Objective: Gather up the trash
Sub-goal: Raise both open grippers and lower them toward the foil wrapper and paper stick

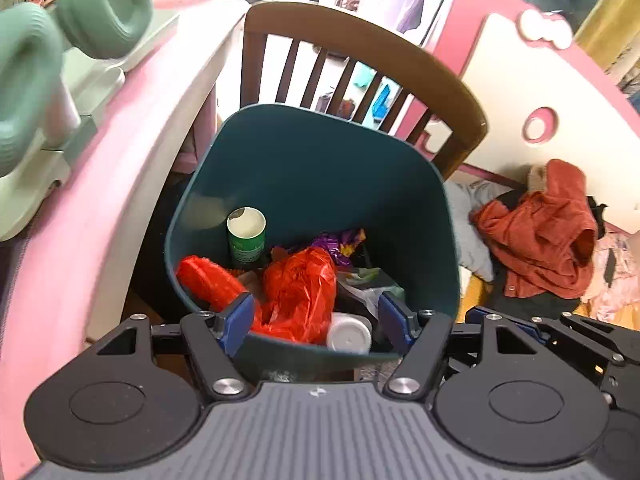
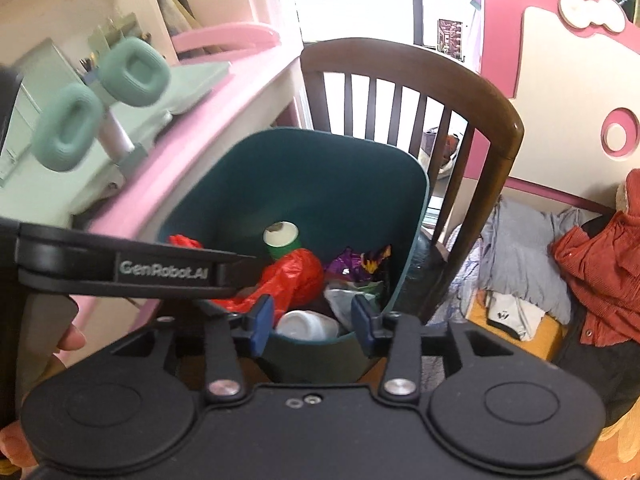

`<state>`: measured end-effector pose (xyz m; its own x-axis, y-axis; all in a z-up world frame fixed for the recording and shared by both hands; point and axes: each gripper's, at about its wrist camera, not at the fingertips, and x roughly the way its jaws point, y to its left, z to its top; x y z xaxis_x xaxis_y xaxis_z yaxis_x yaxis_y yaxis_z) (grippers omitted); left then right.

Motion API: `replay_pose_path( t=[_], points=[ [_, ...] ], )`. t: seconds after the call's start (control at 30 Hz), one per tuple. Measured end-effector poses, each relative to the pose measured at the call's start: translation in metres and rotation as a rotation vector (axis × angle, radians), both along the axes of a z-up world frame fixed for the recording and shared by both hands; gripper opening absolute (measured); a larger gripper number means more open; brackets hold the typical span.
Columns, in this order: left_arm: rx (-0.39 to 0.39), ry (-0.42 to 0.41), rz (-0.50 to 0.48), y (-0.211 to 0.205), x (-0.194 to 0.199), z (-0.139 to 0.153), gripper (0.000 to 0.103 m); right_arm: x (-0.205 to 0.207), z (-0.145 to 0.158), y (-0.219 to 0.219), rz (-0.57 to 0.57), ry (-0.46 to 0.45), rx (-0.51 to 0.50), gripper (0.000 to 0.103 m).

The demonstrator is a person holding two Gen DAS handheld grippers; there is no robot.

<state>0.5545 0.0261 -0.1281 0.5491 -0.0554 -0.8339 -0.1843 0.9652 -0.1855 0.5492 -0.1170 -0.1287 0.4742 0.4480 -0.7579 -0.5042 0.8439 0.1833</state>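
A dark teal trash bin (image 1: pixel 320 160) stands on the floor, also in the right wrist view (image 2: pixel 320 168). Inside lie a red plastic bag (image 1: pixel 296 288), a green paper cup (image 1: pixel 246 236), a purple wrapper (image 1: pixel 340 240), a white bottle (image 1: pixel 348 336) and clear plastic. My left gripper (image 1: pixel 316 320) is open and empty, just above the bin's near rim. My right gripper (image 2: pixel 314 320) is open and empty over the same rim. The left gripper's body (image 2: pixel 132 272) shows in the right wrist view, at the left.
A brown wooden chair (image 1: pixel 360 40) stands behind the bin. A pink-edged desk (image 1: pixel 120 140) with green headphones (image 1: pixel 104 12) is at the left. A pink and cream bed (image 1: pixel 540 92) with orange clothes (image 1: pixel 548 232) is at the right.
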Motion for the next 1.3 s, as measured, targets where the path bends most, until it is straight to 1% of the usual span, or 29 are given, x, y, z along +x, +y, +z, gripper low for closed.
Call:
replay_pose_path(
  t=[0.13,0.2,0.27,0.4,0.47,0.6,0.63,0.67,0.73,0.77,0.83,0.87,0.9,1.03,1.1,1.17,1.23,1.3],
  points=[
    [0.003,-0.026,-0.012,0.002,-0.024,0.013,0.068,-0.017,0.008,-0.008,0.014,-0.002,0.033,0.053],
    [0.003,-0.036,-0.016,0.004,-0.036,0.018,0.068,-0.024,0.010,-0.014,0.019,0.022,0.072,0.056],
    [0.010,-0.049,-0.018,0.004,-0.049,0.022,0.071,-0.031,0.011,-0.020,0.014,0.039,0.100,0.057],
    [0.012,-0.071,-0.013,0.004,-0.074,0.027,0.071,-0.047,0.012,-0.030,0.017,0.041,0.125,0.061],
    [0.013,-0.077,-0.015,0.002,-0.085,0.028,0.071,-0.054,0.011,-0.033,0.022,0.041,0.134,0.062],
    [0.045,-0.101,-0.021,-0.003,-0.107,0.026,0.072,-0.071,0.007,-0.038,0.036,0.023,0.137,0.066],
    [0.056,-0.103,-0.025,-0.005,-0.112,0.024,0.072,-0.075,0.004,-0.039,0.038,0.018,0.137,0.067],
    [0.067,-0.105,-0.028,-0.006,-0.118,0.021,0.075,-0.079,0.002,-0.040,0.042,0.013,0.134,0.070],
    [0.087,-0.110,-0.039,-0.010,-0.128,0.015,0.078,-0.086,-0.006,-0.042,0.052,0.008,0.134,0.072],
    [0.098,-0.112,-0.044,-0.012,-0.132,0.012,0.078,-0.090,-0.011,-0.042,0.056,0.011,0.134,0.075],
    [0.118,-0.111,-0.045,-0.016,-0.140,0.002,0.079,-0.096,-0.022,-0.043,0.057,0.019,0.138,0.079],
    [0.115,-0.106,-0.040,-0.016,-0.144,-0.003,0.079,-0.098,-0.028,-0.044,0.056,0.023,0.143,0.081],
    [0.106,-0.102,-0.034,-0.015,-0.147,-0.009,0.079,-0.101,-0.035,-0.044,0.054,0.026,0.145,0.085],
    [0.070,-0.086,0.007,-0.010,-0.158,-0.042,0.079,-0.111,-0.069,-0.047,0.042,0.034,0.154,0.093],
    [0.046,-0.079,0.028,-0.007,-0.161,-0.062,0.080,-0.114,-0.089,-0.047,0.040,0.037,0.153,0.099],
    [0.024,-0.084,0.047,-0.004,-0.166,-0.082,0.081,-0.116,-0.109,-0.047,0.039,0.047,0.145,0.100],
    [0.023,-0.091,0.070,-0.002,-0.170,-0.104,0.081,-0.116,-0.130,-0.047,0.032,0.055,0.135,0.103],
    [0.029,-0.079,0.088,-0.002,-0.171,-0.128,0.081,-0.115,-0.151,-0.046,0.025,0.057,0.122,0.103]
  ],
)
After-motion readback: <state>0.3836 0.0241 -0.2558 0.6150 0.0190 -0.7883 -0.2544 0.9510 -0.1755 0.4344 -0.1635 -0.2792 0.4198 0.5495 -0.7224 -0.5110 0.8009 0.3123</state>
